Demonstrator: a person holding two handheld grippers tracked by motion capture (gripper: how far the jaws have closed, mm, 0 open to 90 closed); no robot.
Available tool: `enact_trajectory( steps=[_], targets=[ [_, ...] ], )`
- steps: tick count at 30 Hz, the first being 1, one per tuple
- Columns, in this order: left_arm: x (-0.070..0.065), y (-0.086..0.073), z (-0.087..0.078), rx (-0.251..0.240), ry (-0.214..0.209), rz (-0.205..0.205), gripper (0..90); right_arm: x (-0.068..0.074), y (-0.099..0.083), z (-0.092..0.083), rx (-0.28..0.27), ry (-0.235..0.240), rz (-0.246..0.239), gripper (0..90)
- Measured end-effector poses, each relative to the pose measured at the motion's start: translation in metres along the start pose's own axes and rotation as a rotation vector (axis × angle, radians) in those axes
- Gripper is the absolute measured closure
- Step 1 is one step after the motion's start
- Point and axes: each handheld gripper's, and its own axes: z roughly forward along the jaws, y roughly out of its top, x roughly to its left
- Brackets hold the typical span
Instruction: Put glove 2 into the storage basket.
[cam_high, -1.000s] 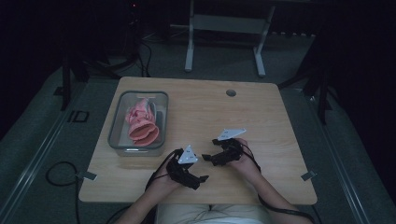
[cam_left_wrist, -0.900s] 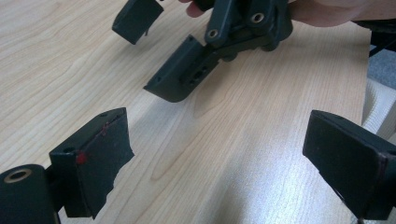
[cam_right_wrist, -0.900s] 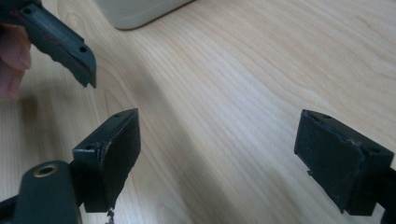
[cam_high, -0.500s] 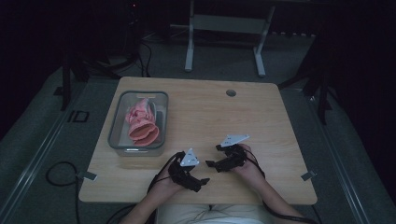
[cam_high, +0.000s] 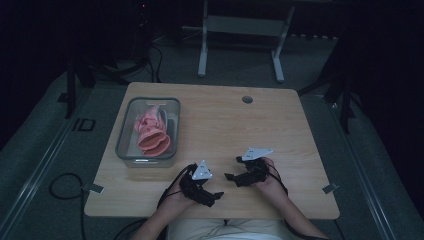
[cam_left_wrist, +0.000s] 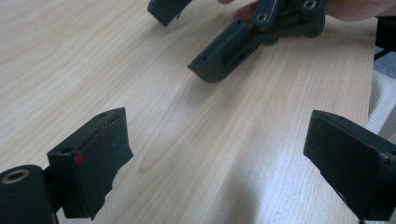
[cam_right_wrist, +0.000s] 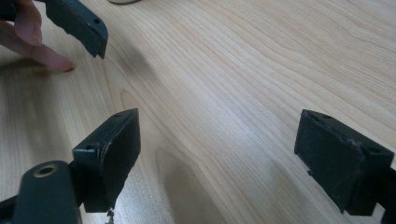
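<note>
The desk (cam_high: 210, 120) is carrying a clear bin (cam_high: 123, 145) w/ pink cloth (cam_high: 151, 131) at far left, well apart from both tools. The left hand-held gripper (cam_high: 216, 195) and right hand-held gripper (cam_high: 231, 177) are sitting near the front edge, jaws apart, gripping nothing, tips pointing toward each other.

Black left claw (cam_high: 214, 196) and right claw (cam_high: 231, 177); pale wood-grain table (cam_high: 220, 120); pink cloth (cam_high: 151, 131).

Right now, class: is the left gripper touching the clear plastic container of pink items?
Apart. In the high view, bare wooden table separates the left gripper from the clear plastic container; the left gripper view shows its open jaws over bare wood.
</note>
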Motion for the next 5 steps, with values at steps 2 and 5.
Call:
enact_trajectory(
  steps=[2, 5],
  targets=[
    [0.0000, 0.0000, 0.0004, 0.003, 0.000, -0.001, 6.6, -0.0006, -0.0003, -0.0001, -0.005, -0.003, 0.001, 14.4],
    [-0.0009, -0.0002, 0.0006, -0.006, 0.000, 0.008, 6.6, -0.0006, -0.0006, -0.0001, -0.005, -0.005, 0.002, 14.4]
  ],
)
